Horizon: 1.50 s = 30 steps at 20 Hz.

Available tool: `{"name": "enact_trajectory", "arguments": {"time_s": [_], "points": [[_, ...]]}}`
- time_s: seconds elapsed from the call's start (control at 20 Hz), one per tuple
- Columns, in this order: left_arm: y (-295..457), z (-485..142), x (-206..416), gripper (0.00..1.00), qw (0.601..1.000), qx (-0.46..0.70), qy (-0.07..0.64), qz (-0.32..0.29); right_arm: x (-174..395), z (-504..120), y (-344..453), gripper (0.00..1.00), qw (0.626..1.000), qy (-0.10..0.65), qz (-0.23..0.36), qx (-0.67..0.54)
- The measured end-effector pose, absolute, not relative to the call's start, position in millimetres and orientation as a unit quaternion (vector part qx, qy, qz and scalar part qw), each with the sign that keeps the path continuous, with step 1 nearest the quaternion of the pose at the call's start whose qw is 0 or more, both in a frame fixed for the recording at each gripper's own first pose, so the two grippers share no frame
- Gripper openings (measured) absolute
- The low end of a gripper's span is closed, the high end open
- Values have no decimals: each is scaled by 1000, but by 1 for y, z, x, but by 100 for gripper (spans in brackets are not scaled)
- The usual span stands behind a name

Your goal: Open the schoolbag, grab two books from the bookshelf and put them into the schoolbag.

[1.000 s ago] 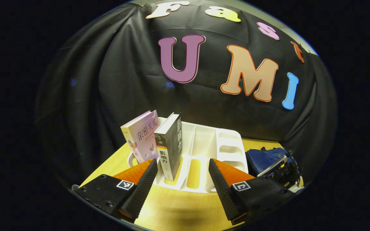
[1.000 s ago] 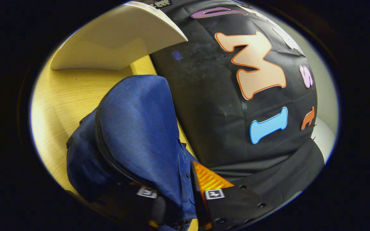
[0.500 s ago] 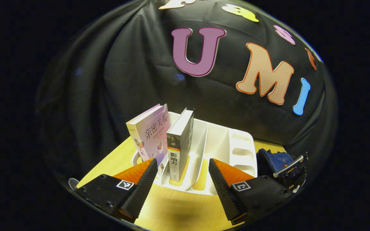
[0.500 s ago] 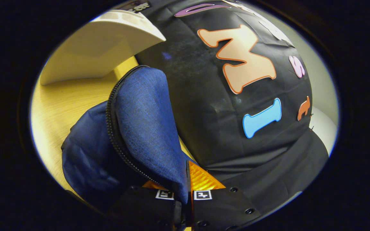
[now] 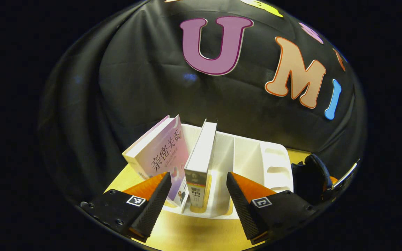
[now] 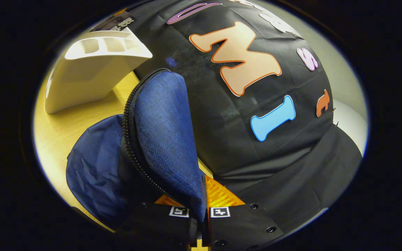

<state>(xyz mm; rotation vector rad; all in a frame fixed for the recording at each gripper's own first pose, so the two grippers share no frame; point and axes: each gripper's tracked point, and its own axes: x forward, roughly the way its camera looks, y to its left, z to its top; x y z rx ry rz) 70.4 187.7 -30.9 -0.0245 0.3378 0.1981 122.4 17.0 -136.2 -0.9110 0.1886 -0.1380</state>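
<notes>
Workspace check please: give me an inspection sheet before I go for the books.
Surface: wooden table, bare in front of the rack.
Job's things: pink book leaning and dark book upright in the white bookshelf; blue schoolbag, flap lifted, zipper open.
Clutter: nothing seen.
Grippers: left tool open, lined up on the dark book; right tool shut on the schoolbag flap.
Cables: nothing seen.
Surroundings: black cloth wall.

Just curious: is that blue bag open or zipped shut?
Open: the right tongs lift the schoolbag flap, parting its zipper edge.
</notes>
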Motion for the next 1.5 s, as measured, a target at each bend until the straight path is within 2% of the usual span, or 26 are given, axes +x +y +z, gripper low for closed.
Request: {"name": "enact_trajectory", "arguments": {"time_s": [0.4,0.75,0.8,0.85,0.95,1.0,1.05,1.25,1.3,1.35,1.5], "points": [[191,-25,106,92,960,33,271,56,105,-136,14,5,895,106,-66,-428],[182,-47,125,75,913,41,405,30,106,-134,13,5,899,110,-67,-418],[180,-52,125,77,904,42,424,28,106,-135,12,5,899,110,-67,-418],[178,-57,125,73,895,42,443,23,106,-134,12,5,899,110,-67,-418],[174,-67,123,71,877,43,478,15,106,-135,13,5,900,110,-66,-416],[173,-72,123,73,870,43,492,13,106,-135,12,5,901,111,-66,-415],[171,-75,124,67,862,44,505,12,105,-135,12,5,900,111,-65,-416],[174,-88,134,59,845,56,532,20,105,-135,11,5,902,111,-66,-412],[178,-90,135,53,839,59,541,28,105,-134,10,5,902,111,-67,-412],[177,-94,137,41,834,57,548,29,104,-133,11,5,902,110,-67,-412],[177,-101,137,40,824,54,564,30,104,-134,10,5,903,109,-67,-411]]}}
